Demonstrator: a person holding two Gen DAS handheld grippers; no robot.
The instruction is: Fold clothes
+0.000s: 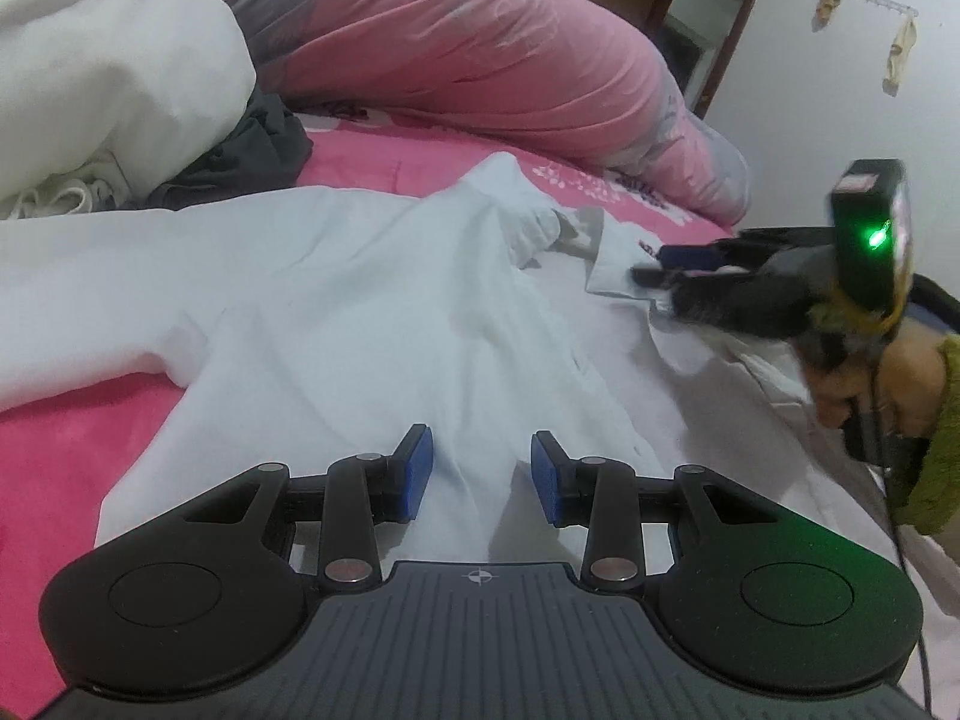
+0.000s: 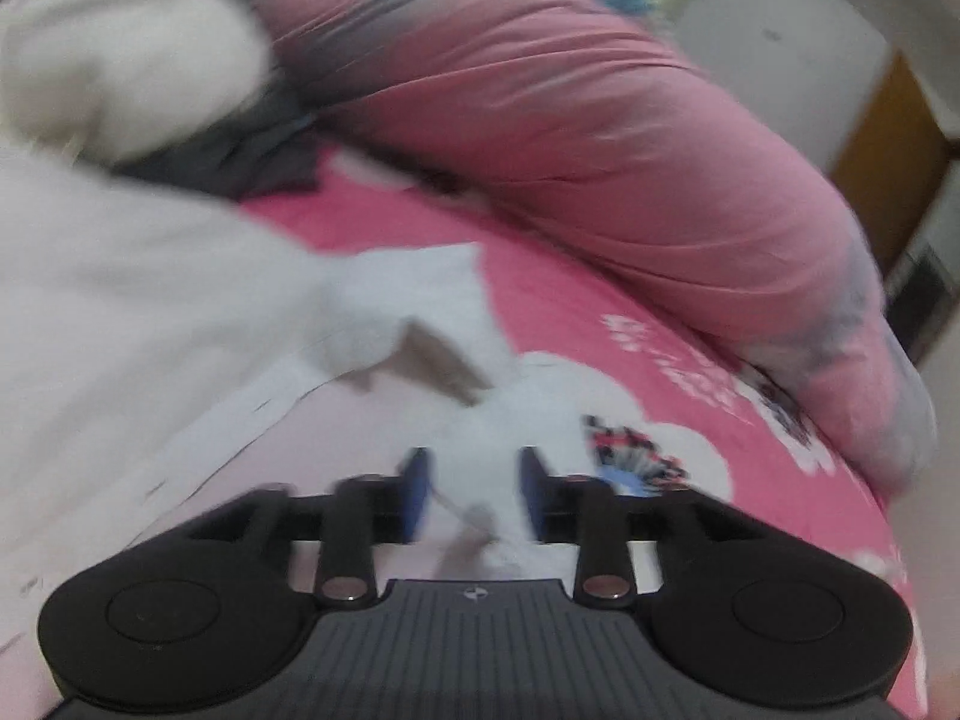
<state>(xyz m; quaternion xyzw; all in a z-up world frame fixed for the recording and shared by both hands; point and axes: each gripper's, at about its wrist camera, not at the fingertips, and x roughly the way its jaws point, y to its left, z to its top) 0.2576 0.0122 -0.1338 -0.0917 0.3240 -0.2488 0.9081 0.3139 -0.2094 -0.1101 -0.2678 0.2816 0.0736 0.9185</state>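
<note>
1. Left gripper (image 1: 481, 474): jaws spread wide, holding nothing; a raised fold of the white shirt (image 1: 336, 312) lies in the gap below the blue pads (image 1: 415, 483).
2. Right gripper (image 2: 474, 492): jaws parted; white cloth sits between the pads, grip unclear from the blurred wrist view. In the left view its fingertips rest at the shirt collar (image 1: 606, 264), held by a hand (image 1: 882, 384) in a green sleeve (image 1: 936, 456).
3. Shirt lies spread on the pink bedsheet (image 1: 66, 450), between both grippers.
4. Beyond: pink duvet (image 1: 480, 54), white garment pile (image 1: 102, 72), dark grey cloth (image 1: 252, 150). Nothing obstructs either gripper.
</note>
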